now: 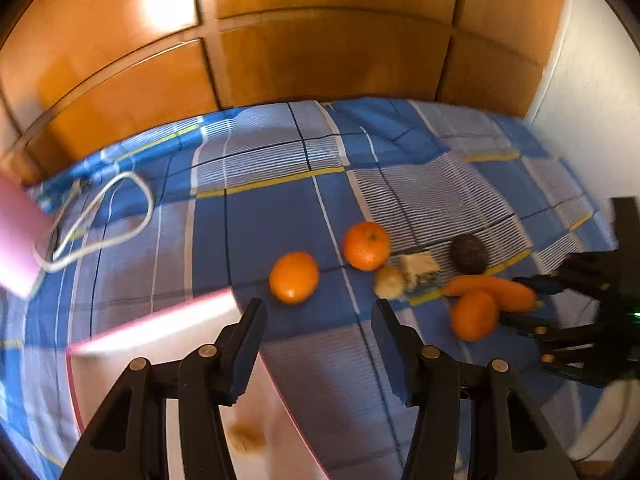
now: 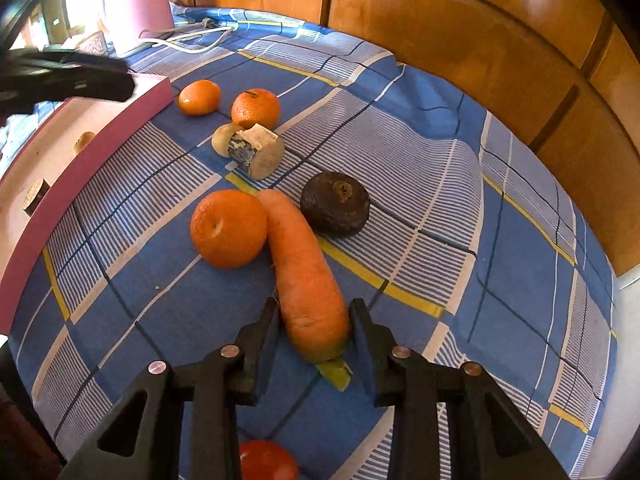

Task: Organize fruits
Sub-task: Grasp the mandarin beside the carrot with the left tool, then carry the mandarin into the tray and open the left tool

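Note:
On a blue checked cloth lie three mandarins (image 2: 228, 227) (image 2: 256, 108) (image 2: 199, 97), a carrot (image 2: 306, 276), a dark round fruit (image 2: 335, 204) and a cut pale piece (image 2: 256, 152). My right gripper (image 2: 314, 326) stands around the carrot's thick end, jaws close to its sides; contact is unclear. In the left wrist view the right gripper (image 1: 532, 300) reaches the carrot (image 1: 492, 290) beside a mandarin (image 1: 474, 315). My left gripper (image 1: 318, 316) is open and empty, above the edge of a pink tray (image 1: 160, 328), near a mandarin (image 1: 294, 277).
The pink tray (image 2: 80, 160) holds a small brown item (image 2: 84, 140) and a dark piece (image 2: 36, 196). A white cable (image 1: 100, 216) and a pink appliance (image 2: 132, 4) lie at the far left. Wooden cabinet doors (image 1: 320, 40) stand behind. A red fruit (image 2: 266, 460) is under the right gripper.

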Available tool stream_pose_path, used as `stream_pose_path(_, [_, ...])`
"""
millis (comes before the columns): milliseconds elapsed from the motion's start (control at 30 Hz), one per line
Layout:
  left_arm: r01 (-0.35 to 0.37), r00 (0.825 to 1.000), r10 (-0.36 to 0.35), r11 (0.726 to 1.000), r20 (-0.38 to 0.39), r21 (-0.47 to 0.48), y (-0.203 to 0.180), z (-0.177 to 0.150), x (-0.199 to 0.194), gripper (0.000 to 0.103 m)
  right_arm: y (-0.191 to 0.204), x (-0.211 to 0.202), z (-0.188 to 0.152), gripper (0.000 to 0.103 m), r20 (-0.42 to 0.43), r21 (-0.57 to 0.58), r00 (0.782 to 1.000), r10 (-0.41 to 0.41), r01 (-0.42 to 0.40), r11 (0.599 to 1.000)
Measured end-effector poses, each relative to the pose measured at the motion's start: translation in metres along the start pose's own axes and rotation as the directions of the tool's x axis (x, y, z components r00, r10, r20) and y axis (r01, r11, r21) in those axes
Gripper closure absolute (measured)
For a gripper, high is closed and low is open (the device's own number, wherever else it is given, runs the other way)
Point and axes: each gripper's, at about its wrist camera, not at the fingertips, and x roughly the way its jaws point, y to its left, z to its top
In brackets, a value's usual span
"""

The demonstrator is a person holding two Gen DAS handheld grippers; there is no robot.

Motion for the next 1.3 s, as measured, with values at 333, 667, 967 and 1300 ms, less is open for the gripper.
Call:
stream_pose_path(333, [-0.052, 0.99, 0.064, 0.994, -0.123, 0.094, 0.007, 0.022, 0.061, 0.047, -0.006, 0.003, 0.002, 0.068, 0.006, 0.027, 0.999, 0.034, -0.034, 0.999])
stream_pose_path(667, [-0.018, 0.998, 0.018, 1.0, -0.066, -0.003, 0.005, 0.011, 0.053, 0.067, -0.005, 0.003, 0.0, 0.068, 0.019, 0.034, 1.0, 0.023, -0.024, 0.999])
stream_pose_path(967, [0.046, 0.998, -0.038, 0.984, 0.05, -0.174, 0.022, -0.015, -0.022, 0.067, -0.005, 0.004, 0.001, 0.068, 0.001, 0.044, 1.0, 0.025, -0.025, 0.999])
stream_pose_path(1300, [-0.036, 0.993, 0.082, 0.903, 0.089, -0.429, 0.085, -0.083, -0.076, 0.067, -0.002, 0.005, 0.0, 0.068, -0.003, 0.044, 1.0, -0.015, 0.015, 0.999])
